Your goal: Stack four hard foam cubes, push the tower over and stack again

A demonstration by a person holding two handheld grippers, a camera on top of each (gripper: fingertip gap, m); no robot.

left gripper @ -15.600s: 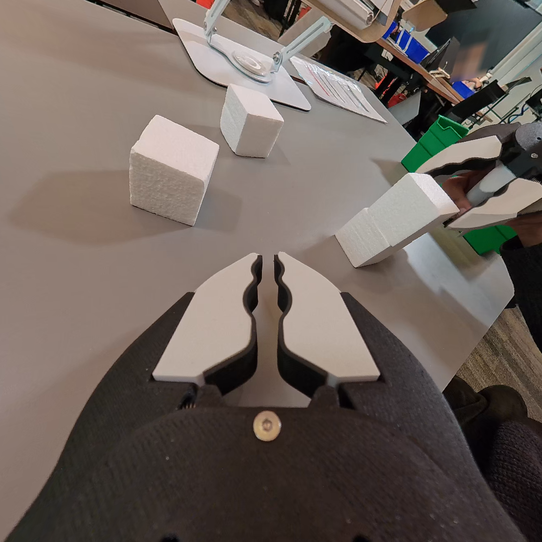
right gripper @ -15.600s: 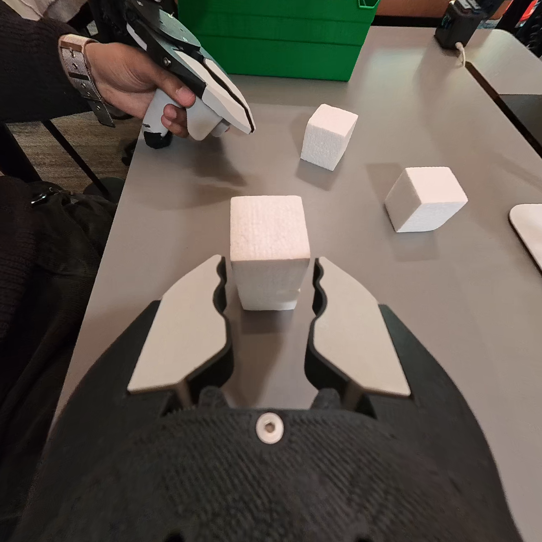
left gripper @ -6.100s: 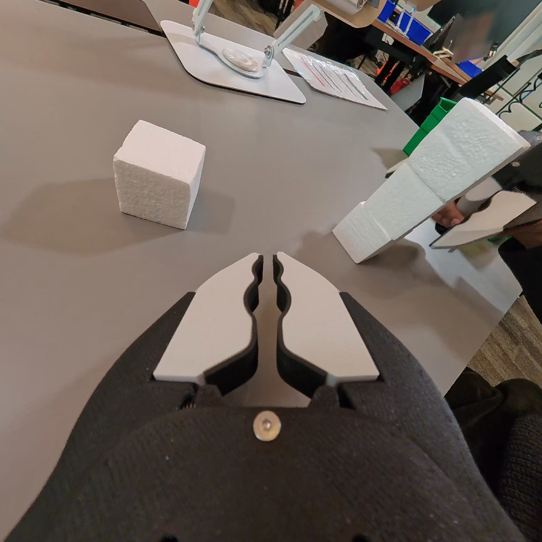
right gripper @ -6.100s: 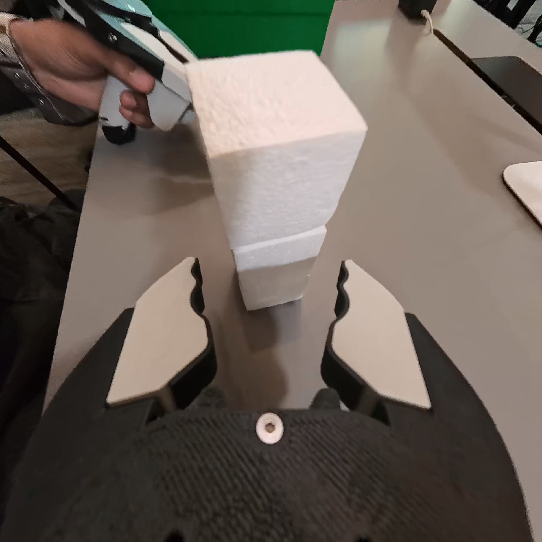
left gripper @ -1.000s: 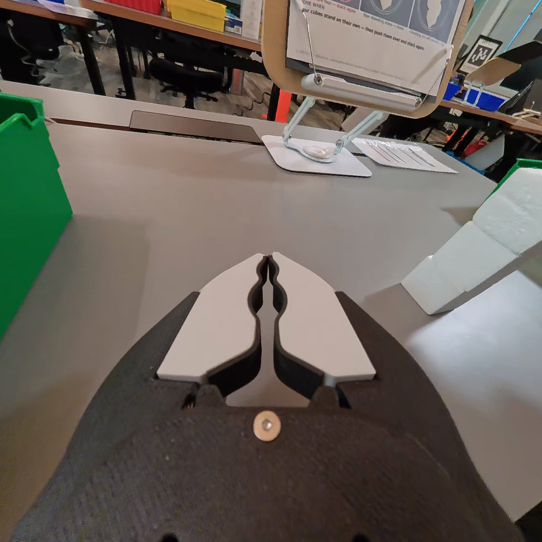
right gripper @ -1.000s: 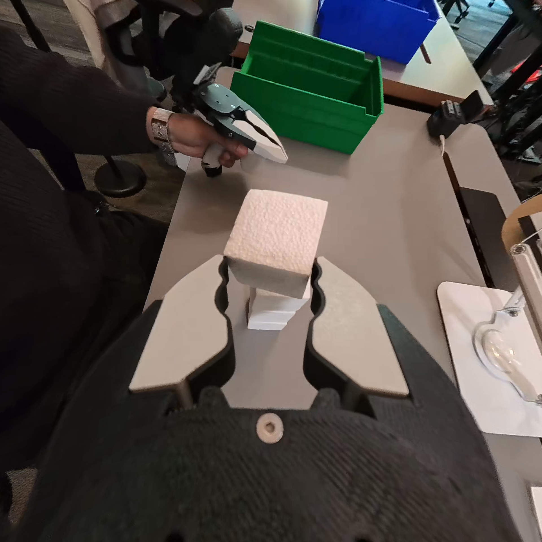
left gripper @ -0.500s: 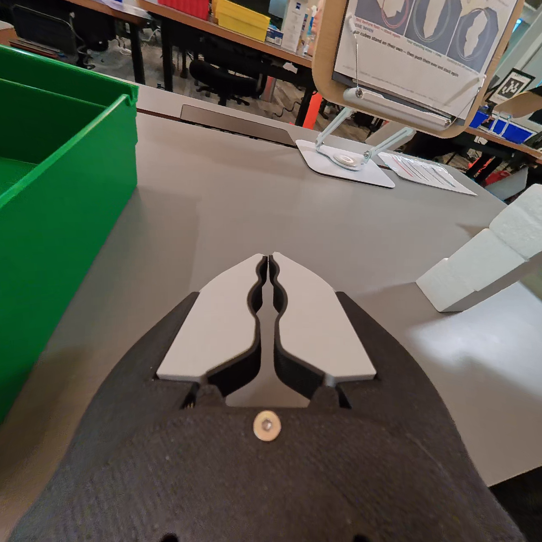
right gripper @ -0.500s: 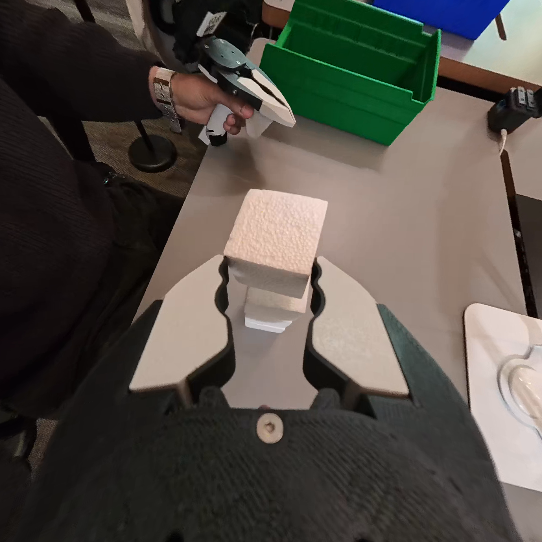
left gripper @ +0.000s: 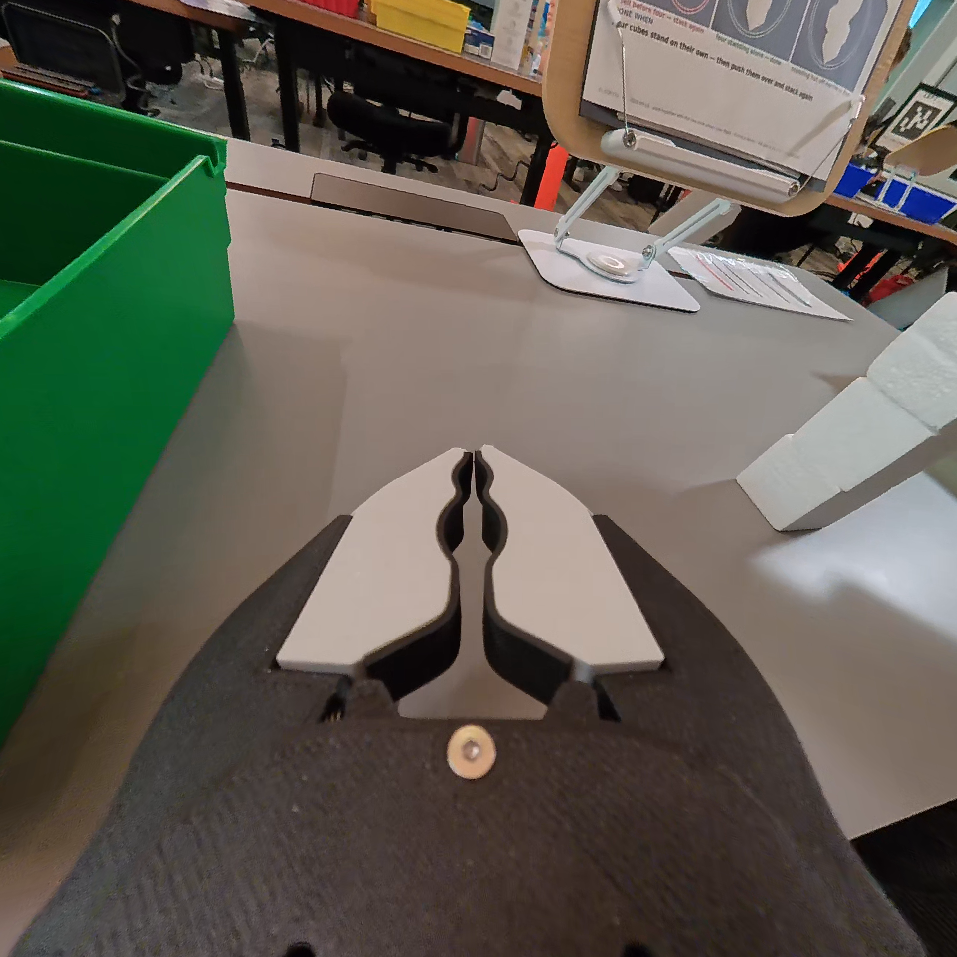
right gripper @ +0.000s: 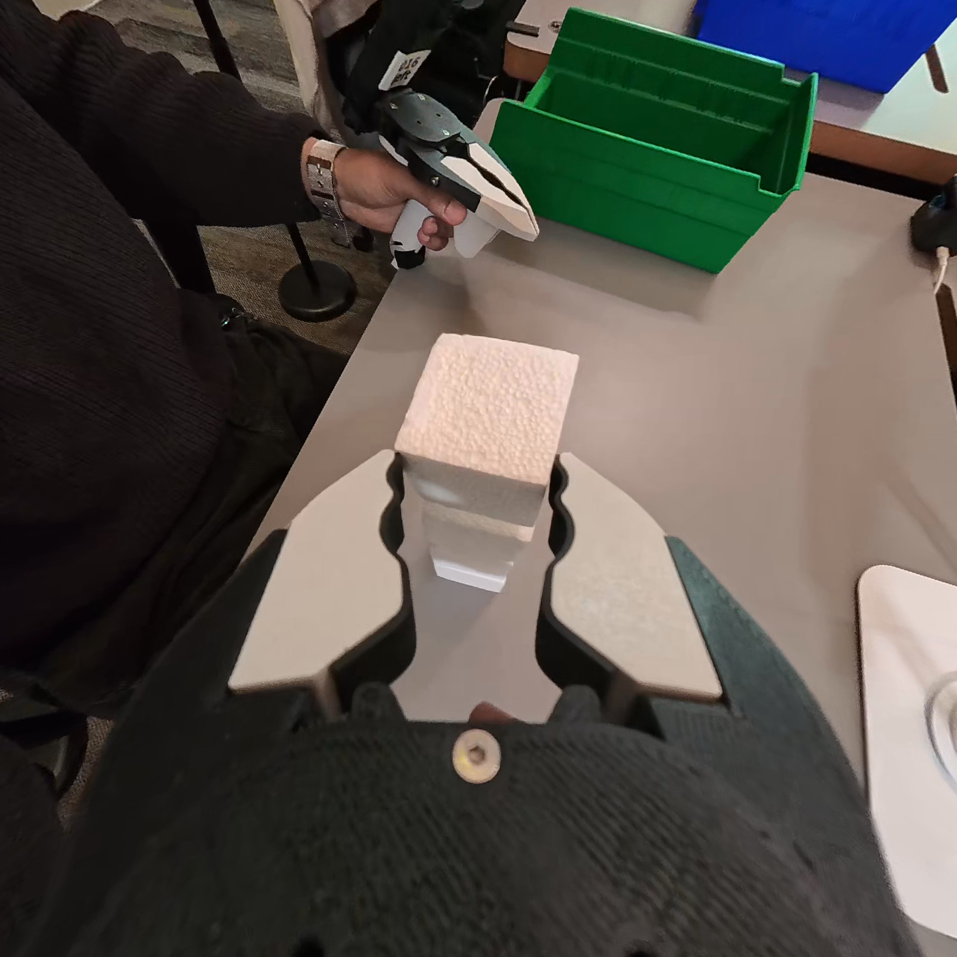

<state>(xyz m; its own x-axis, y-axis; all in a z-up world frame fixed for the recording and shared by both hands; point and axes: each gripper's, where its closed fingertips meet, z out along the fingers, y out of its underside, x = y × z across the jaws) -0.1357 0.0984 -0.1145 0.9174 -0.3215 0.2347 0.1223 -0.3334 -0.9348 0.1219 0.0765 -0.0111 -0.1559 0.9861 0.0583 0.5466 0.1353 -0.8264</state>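
Observation:
My right gripper [right gripper: 476, 455] is shut on a white foam cube [right gripper: 487, 409] and holds it by its sides directly over a stack of white foam cubes [right gripper: 474, 528] on the grey table [right gripper: 725, 414]. I cannot tell whether the held cube touches the stack. The stack also shows in the left wrist view [left gripper: 849, 440], at the right edge, its top cut off. My left gripper [left gripper: 474, 453] is shut and empty, low over the table beside a green bin [left gripper: 103, 362]. It also shows in the right wrist view [right gripper: 525, 220], held in a hand.
The green bin [right gripper: 647, 171] stands at the table's far left corner. A white stand base [left gripper: 616, 269] carries a tilted board with a sheet, and a plastic-covered sheet [left gripper: 751, 282] lies beside it. The person's dark sleeve [right gripper: 129, 310] lies along the table's near edge. My hands' fingertips stand some 30 cm from each other.
The two loose cubes seen earlier have left the table and the stack has grown taller. In the last second my left gripper swung toward the green bin, and my right gripper kept its hold on the top cube.

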